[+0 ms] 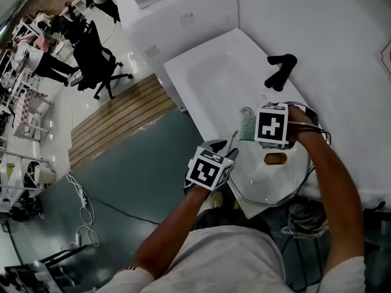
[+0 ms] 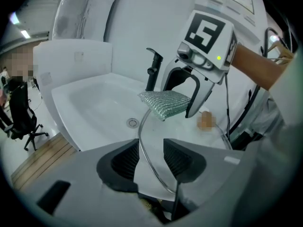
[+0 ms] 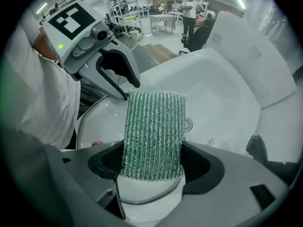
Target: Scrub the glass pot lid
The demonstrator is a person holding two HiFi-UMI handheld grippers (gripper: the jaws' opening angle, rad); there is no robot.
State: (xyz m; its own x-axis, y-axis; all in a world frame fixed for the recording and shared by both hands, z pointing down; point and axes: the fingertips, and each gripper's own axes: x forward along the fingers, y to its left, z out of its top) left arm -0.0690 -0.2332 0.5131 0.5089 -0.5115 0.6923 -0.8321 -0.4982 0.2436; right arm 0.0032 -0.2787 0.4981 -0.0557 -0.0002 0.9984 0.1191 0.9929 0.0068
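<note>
left gripper: your jaws stand apart, rim of the glass lid between them, not pressed | right gripper: you clench the green scrub pad, held over the lid | lid: lies at the near corner of the white sink

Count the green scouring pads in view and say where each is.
1: the green scouring pad is clamped in the right gripper, over the glass pot lid. None else shows.

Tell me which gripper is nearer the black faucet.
Right. The right gripper, shut on the green scrub pad, hangs just short of the black faucet; the left gripper sits farther back, open around the glass lid's near rim.
</note>
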